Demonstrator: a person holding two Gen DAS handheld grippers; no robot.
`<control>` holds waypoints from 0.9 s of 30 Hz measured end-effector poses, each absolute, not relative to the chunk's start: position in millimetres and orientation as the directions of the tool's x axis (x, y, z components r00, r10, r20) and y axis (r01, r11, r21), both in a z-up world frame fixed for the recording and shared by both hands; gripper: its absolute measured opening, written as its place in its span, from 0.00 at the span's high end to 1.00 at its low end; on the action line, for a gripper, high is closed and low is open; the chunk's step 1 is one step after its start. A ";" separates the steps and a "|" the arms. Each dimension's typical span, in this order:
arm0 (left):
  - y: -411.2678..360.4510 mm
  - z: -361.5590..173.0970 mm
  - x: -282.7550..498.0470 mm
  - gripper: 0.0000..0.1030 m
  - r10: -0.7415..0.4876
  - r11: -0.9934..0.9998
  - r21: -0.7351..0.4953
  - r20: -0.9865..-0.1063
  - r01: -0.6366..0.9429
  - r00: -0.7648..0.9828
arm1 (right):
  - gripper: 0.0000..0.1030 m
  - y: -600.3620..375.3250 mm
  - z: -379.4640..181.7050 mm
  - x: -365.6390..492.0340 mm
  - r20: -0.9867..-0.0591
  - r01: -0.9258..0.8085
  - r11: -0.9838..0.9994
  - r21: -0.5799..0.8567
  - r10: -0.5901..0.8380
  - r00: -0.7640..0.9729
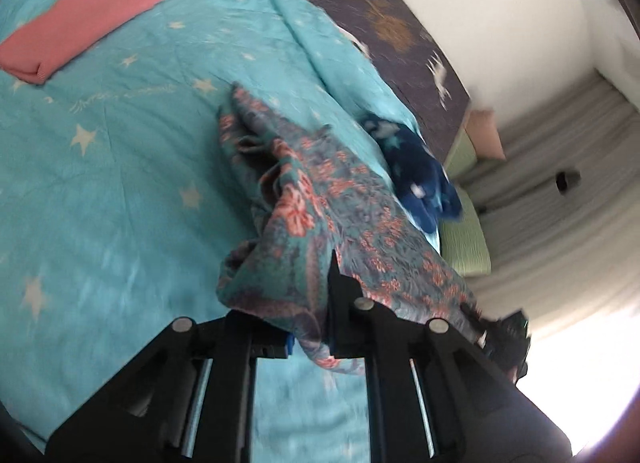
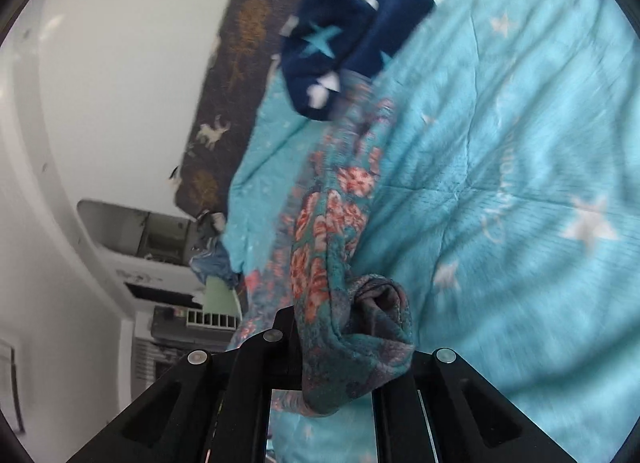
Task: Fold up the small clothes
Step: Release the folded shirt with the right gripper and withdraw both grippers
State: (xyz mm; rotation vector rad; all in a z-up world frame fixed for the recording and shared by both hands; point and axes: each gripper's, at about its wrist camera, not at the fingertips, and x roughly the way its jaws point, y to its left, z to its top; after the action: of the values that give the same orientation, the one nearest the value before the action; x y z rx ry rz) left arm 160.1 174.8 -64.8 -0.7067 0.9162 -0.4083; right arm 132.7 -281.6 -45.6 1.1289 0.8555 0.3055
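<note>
Garment held up between both your grippers, ready to spread.
Your left gripper [image 1: 310, 327] is clenched on one bunched end of the floral garment [image 1: 320, 199], your right gripper [image 2: 332, 359] on the other, the cloth hanging crumpled over the turquoise star bedspread [image 1: 120, 163]. Next, draw the ends apart and lay it flat, clear of the navy star garment [image 2: 340, 43] and folded pink garment [image 1: 80, 27].

Turquoise star-print bed [image 1: 120, 167], pink folded garment [image 1: 76, 27], navy fleece [image 2: 344, 43]
</note>
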 end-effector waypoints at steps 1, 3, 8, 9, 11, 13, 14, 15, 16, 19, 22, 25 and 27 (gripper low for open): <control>173.1 -63.4 151.4 0.87 -0.598 0.717 -0.696 -0.587 0.036 0.545 | 0.93 -284.6 -38.9 119.1 -0.450 0.187 0.444 0.876 0.615 0.647; 165.6 -67.5 122.1 0.86 -0.590 0.755 -0.654 -0.644 0.048 0.487 | 0.93 -288.9 -33.7 91.3 -0.494 0.183 0.496 0.849 0.621 0.608; 165.9 -94.0 70.3 0.83 -0.457 0.865 -0.501 -0.788 0.001 0.413 | 0.80 -304.5 -59.0 26.4 -0.706 0.313 0.643 0.698 0.546 0.451; 173.4 -94.7 64.7 0.80 -0.407 0.886 -0.463 -0.805 -0.027 0.432 | 0.76 -308.8 -64.2 17.4 -0.767 0.361 0.685 0.633 0.490 0.416; 187.8 -87.4 60.4 0.74 -0.372 0.889 -0.454 -0.795 -0.064 0.478 | 0.78 -322.6 -65.3 3.2 -0.792 0.403 0.693 0.599 0.438 0.425; 196.9 -69.0 61.6 0.62 -0.329 0.901 -0.431 -0.758 -0.054 0.563 | 0.72 -335.4 -54.7 -0.9 -0.788 0.425 0.680 0.597 0.398 0.471; 198.9 -56.5 65.6 0.56 -0.302 0.912 -0.409 -0.723 -0.032 0.622 | 0.69 -340.0 -46.0 0.7 -0.787 0.415 0.699 0.582 0.356 0.504; 198.8 -49.9 73.2 0.47 -0.287 0.919 -0.394 -0.703 -0.021 0.651 | 0.63 -342.8 -38.2 6.1 -0.783 0.402 0.718 0.568 0.321 0.532; 198.3 -47.3 83.8 0.45 -0.288 0.921 -0.388 -0.695 -0.007 0.659 | 0.58 -344.7 -29.9 16.3 -0.774 0.380 0.740 0.555 0.293 0.561; 192.1 -47.8 131.2 0.44 -0.306 0.924 -0.382 -0.706 0.021 0.639 | 0.54 -344.2 -20.6 50.6 -0.741 0.314 0.759 0.571 0.310 0.596; 177.8 -55.6 183.7 0.44 -0.287 0.943 -0.331 -0.749 0.037 0.597 | 0.49 -340.6 -18.5 101.2 -0.730 0.247 0.782 0.572 0.349 0.588; 167.1 -65.7 226.1 0.44 -0.250 0.960 -0.278 -0.788 0.037 0.563 | 0.47 -337.9 -24.9 152.6 -0.744 0.213 0.806 0.552 0.362 0.561; 162.5 -74.3 241.9 0.44 -0.264 0.956 -0.291 -0.799 0.038 0.540 | 0.45 -334.2 -34.8 175.9 -0.750 0.197 0.808 0.555 0.385 0.538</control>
State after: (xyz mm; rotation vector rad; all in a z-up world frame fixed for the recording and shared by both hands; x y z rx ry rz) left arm 241.9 162.5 -74.3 -0.2512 0.9870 -0.1820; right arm 175.9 -334.2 -34.8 0.6479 1.0157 0.1215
